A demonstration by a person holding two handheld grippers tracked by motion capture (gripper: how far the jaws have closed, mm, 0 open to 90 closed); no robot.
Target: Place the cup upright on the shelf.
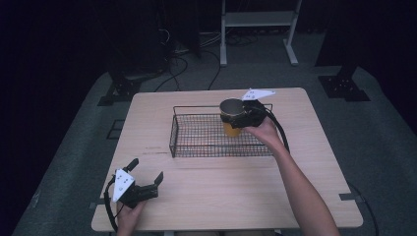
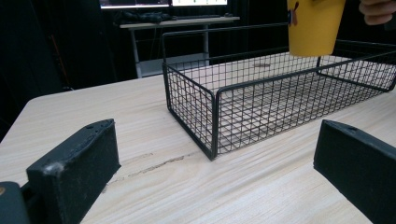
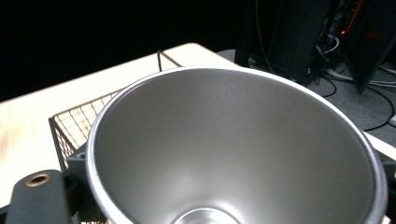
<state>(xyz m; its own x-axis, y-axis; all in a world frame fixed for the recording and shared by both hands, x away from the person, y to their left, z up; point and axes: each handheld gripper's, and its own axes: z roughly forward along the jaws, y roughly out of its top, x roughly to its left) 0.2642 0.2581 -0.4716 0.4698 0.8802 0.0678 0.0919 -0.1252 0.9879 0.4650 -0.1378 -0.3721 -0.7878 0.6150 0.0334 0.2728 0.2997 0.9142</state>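
Note:
A yellow cup [image 1: 231,129] with a steel inside hangs over the right rear part of a black wire basket [image 1: 172,133], clear of its floor. My right gripper [image 1: 237,116] is shut on the cup near its rim, coming from the right. In the right gripper view the cup's steel interior [image 3: 233,149] sits between the jaws, with a basket corner [image 3: 58,125] behind it. My left gripper [image 1: 146,169] stands open near the table's front left, nothing between its fingers [image 2: 79,158]. From there the basket [image 2: 212,116] lies ahead and the cup [image 2: 314,25] hangs at upper right.
The light wooden table [image 1: 221,187] has bare room in front of the basket and on both sides. Beyond its far edge are a grey floor with cables [image 1: 187,64] and a white frame stand [image 1: 258,29]. Dark stands flank the table.

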